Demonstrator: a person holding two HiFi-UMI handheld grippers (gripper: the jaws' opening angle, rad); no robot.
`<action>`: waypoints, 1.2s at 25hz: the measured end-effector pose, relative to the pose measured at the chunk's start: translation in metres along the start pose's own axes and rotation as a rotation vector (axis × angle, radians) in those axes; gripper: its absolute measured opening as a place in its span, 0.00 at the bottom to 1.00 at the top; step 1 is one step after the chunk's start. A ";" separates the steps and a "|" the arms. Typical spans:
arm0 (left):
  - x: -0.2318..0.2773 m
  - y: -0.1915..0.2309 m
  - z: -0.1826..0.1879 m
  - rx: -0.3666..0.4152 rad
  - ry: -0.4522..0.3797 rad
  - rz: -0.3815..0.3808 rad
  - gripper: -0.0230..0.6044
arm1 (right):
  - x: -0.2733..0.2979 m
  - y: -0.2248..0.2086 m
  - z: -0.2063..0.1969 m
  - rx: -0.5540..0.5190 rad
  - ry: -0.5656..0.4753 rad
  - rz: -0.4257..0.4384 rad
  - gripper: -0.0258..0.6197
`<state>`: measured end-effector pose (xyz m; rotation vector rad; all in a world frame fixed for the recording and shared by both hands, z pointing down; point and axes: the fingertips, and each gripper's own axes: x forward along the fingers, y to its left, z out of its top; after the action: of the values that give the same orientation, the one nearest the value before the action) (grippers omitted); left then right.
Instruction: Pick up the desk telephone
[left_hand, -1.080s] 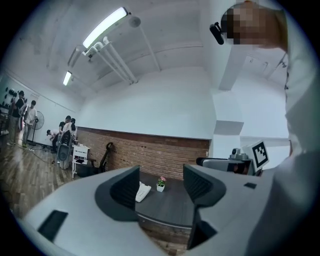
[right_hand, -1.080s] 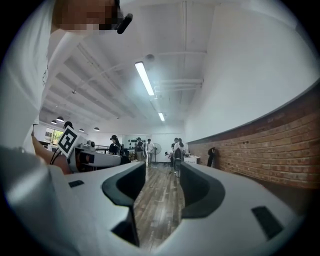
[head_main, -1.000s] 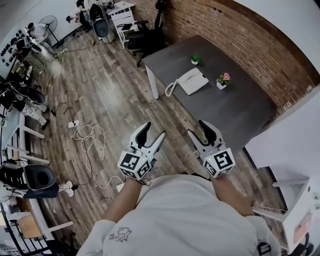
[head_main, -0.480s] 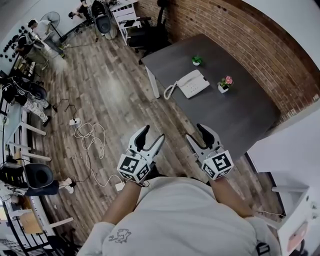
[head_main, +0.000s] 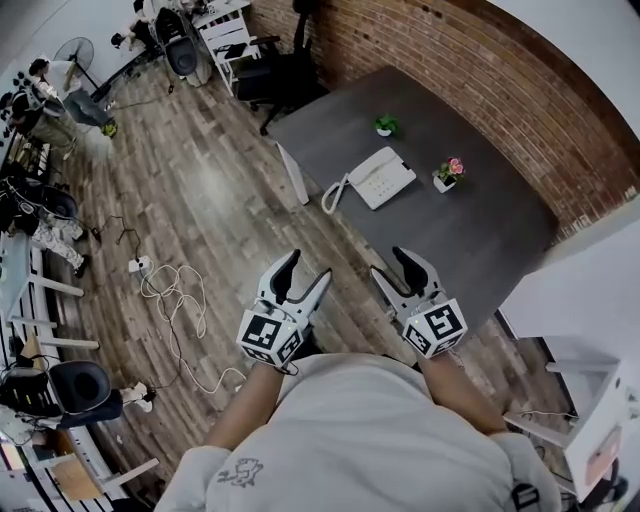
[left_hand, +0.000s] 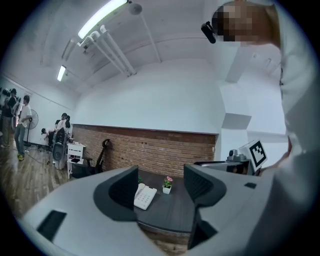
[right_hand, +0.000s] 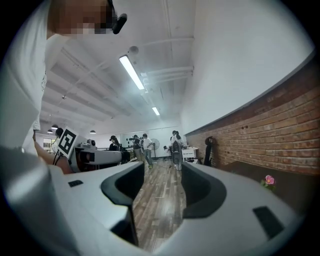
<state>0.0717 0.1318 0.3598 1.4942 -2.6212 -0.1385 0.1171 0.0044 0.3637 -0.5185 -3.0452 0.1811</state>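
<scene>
Both spread, nothing between jaws: left claw (head_main: 307, 265), right claw (head_main: 392, 262), side by side over wood floor (head_main: 220, 190), before dark tabletop (head_main: 470, 230). White desk telephone (head_main: 380, 177) lies on tabletop, well apart from claws, pink-flowered pot (head_main: 447, 172) near it.

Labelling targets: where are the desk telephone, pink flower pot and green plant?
desk telephone (head_main: 385, 178), head view, keypad body
pink flower pot (head_main: 441, 181), head view, white pot
green plant (head_main: 385, 124), head view, leaves

Matt tabletop (head_main: 485, 228), smooth plastic telephone (head_main: 381, 177), wood floor (head_main: 205, 205), brick wall (head_main: 470, 65)
</scene>
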 end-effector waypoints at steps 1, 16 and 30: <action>0.005 0.009 0.001 -0.005 0.003 -0.010 0.51 | 0.009 -0.002 0.000 0.003 0.001 -0.008 0.40; 0.010 0.177 0.030 -0.025 0.006 -0.097 0.51 | 0.161 0.031 0.009 -0.015 -0.007 -0.101 0.40; 0.035 0.230 0.021 -0.050 0.044 -0.228 0.51 | 0.204 0.026 -0.009 0.004 0.027 -0.223 0.41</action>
<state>-0.1439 0.2191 0.3734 1.7532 -2.3882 -0.1885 -0.0664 0.0977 0.3753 -0.1764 -3.0440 0.1693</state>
